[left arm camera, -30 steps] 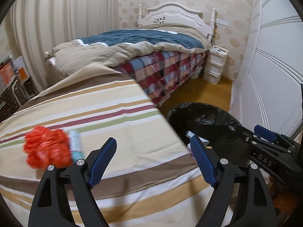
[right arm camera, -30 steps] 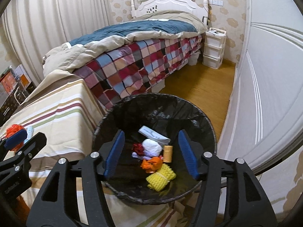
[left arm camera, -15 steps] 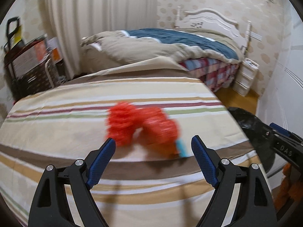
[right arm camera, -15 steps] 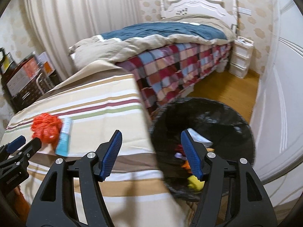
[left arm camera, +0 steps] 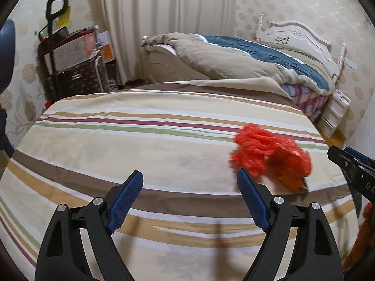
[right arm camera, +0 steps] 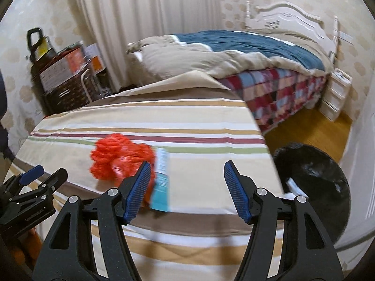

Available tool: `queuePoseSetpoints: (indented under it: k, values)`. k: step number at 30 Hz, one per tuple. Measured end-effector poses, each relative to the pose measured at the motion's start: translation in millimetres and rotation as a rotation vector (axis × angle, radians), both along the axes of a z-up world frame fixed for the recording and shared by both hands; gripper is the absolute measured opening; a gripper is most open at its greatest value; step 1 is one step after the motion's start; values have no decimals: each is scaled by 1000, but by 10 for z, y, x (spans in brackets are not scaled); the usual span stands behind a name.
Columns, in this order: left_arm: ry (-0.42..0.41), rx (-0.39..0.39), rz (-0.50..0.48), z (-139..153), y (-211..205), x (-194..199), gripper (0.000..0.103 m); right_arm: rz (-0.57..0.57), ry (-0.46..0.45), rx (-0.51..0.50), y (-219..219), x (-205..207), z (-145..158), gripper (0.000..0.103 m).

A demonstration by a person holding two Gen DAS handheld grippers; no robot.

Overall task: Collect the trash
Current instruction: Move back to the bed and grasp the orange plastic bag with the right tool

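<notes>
The left gripper (left arm camera: 189,188) stands wide open above the striped table (left arm camera: 140,145), nothing between its jaws. An orange-red net bundle (left arm camera: 269,154) lies beside its right finger. The right gripper (left arm camera: 351,164) enters at the right edge.

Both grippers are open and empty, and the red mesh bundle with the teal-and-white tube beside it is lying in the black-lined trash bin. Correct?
Not quite. The crumpled red mesh bundle and the flat teal-and-white tube lie on the striped bedspread, not in the black-lined trash bin, as the right wrist view shows. The left gripper and right gripper are indeed open and empty.
</notes>
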State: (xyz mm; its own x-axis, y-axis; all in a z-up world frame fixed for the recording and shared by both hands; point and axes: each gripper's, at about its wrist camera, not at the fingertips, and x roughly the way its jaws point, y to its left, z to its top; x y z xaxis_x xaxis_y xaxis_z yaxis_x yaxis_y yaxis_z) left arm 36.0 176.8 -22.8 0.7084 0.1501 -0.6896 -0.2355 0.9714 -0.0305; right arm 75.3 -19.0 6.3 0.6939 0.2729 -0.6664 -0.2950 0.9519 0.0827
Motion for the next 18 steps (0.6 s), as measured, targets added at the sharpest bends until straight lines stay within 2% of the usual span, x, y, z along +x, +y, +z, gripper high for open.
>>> queuePoseSetpoints:
  k: [5, 12, 17, 18]
  values:
    - [10, -3, 39, -36, 226, -17, 82, 53, 9, -19, 296, 25, -13, 63]
    - [31, -22, 50, -114, 332, -22, 82, 103, 40, -67, 606, 66, -125, 63]
    - [38, -33, 33, -146, 297, -25, 82, 113, 62, -102, 714, 110, -210, 36]
    - [39, -35, 29, -148, 283, -23, 82, 114, 64, -103, 713, 111, -223, 36]
